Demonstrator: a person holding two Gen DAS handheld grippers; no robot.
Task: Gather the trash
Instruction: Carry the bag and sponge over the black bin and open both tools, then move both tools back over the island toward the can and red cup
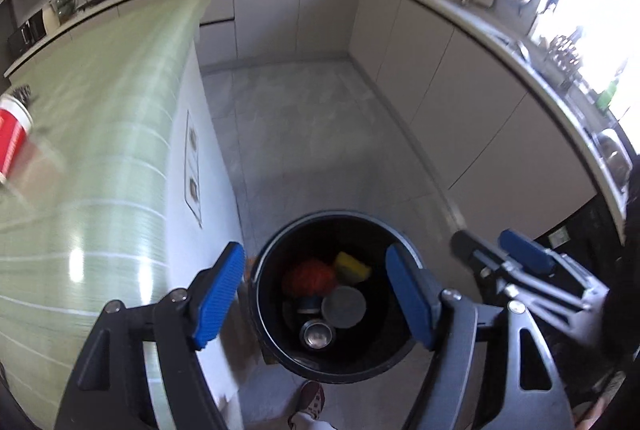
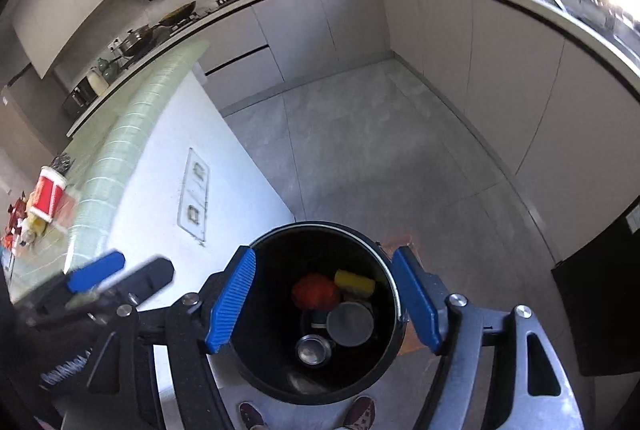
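A black round trash bin (image 1: 332,215) stands on the floor beside the island, right under both grippers. Inside lie an orange-red ball (image 1: 310,276), a yellow sponge (image 1: 352,266), a grey round lid (image 1: 344,306) and a metal can (image 1: 318,334). My left gripper (image 1: 316,258) hangs open over the bin mouth, nothing between its blue pads. My right gripper (image 2: 325,254) is likewise open and empty above the bin (image 2: 320,226). Each shows in the other's view: the right gripper (image 1: 484,238) and the left gripper (image 2: 144,262). A red-and-white cup (image 2: 48,194) sits on the island top.
The green tiled island (image 1: 100,150) with a white side and wall sockets (image 2: 194,190) rises left of the bin. Grey cabinets (image 1: 460,102) and a cluttered worktop line the far and right walls. A person's shoes (image 2: 360,410) stand just behind the bin.
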